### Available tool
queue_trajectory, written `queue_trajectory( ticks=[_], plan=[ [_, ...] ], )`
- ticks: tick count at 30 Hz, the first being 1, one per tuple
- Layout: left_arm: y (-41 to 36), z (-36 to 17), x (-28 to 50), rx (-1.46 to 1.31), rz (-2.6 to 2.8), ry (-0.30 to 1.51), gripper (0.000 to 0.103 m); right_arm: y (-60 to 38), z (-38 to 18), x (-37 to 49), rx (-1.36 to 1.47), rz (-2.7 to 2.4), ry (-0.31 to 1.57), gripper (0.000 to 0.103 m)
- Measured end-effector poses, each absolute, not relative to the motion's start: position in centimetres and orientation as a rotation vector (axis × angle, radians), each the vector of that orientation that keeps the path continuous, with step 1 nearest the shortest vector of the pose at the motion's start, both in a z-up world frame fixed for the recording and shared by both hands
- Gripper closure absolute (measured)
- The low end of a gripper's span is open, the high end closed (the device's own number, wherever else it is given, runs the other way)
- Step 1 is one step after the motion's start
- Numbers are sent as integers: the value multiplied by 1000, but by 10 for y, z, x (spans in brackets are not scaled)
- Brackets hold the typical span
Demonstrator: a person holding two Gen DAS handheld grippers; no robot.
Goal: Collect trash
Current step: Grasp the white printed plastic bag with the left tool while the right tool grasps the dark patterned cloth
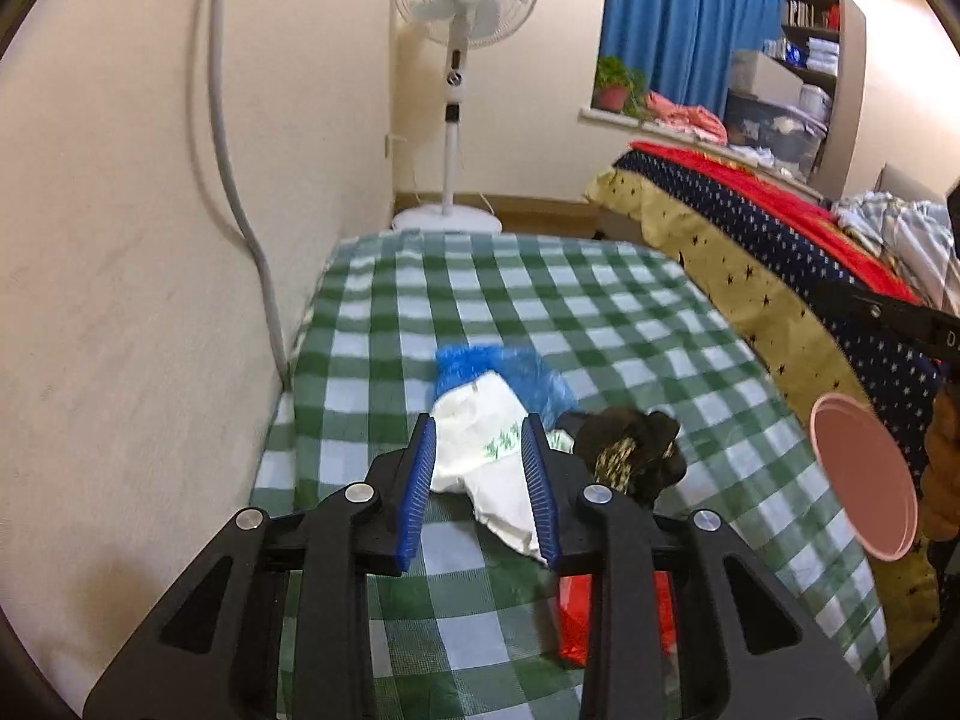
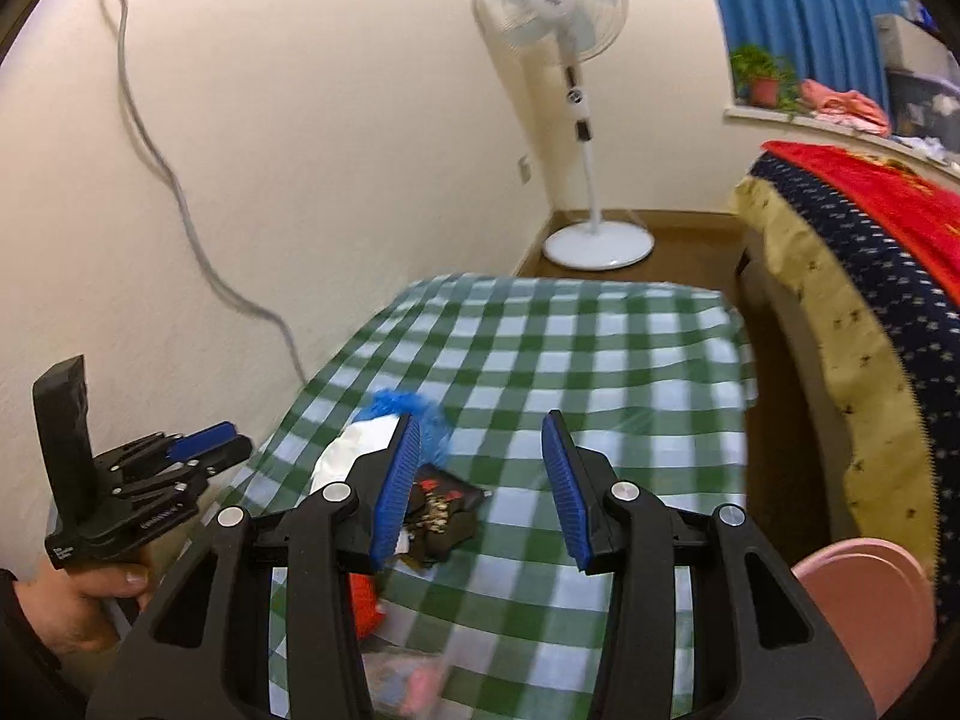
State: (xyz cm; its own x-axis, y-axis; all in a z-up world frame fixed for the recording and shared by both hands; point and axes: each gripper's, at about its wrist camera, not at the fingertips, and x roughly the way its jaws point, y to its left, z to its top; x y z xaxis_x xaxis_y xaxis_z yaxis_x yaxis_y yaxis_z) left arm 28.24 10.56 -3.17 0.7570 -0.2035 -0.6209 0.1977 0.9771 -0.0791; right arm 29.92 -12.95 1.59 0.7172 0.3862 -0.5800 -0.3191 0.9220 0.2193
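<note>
Trash lies on a green checked table (image 1: 600, 312): a white crumpled wrapper (image 1: 480, 456), a blue plastic bag (image 1: 498, 366) behind it, a dark crumpled wrapper (image 1: 630, 450) to its right and a red wrapper (image 1: 573, 612) nearer me. My left gripper (image 1: 480, 438) is open, its jaws on either side of the white wrapper and above it. My right gripper (image 2: 483, 432) is open and empty above the table (image 2: 600, 360), right of the dark wrapper (image 2: 444, 510), white wrapper (image 2: 354, 450) and blue bag (image 2: 414, 414). The left gripper (image 2: 204, 441) shows at the left of the right wrist view.
A pink bin (image 1: 864, 474) is at the table's right edge; it also shows in the right wrist view (image 2: 864, 606). A bed with a star-patterned cover (image 1: 780, 276) stands to the right. A wall runs along the left. A white fan (image 1: 462, 60) stands on the floor beyond the table.
</note>
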Motion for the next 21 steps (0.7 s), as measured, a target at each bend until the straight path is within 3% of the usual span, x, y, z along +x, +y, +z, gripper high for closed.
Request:
queue_trajectory(
  ticks=[21],
  plan=[
    [103,-99,312,-73,-263,865,73,-83,-64,346,105,478,870,59]
  ],
)
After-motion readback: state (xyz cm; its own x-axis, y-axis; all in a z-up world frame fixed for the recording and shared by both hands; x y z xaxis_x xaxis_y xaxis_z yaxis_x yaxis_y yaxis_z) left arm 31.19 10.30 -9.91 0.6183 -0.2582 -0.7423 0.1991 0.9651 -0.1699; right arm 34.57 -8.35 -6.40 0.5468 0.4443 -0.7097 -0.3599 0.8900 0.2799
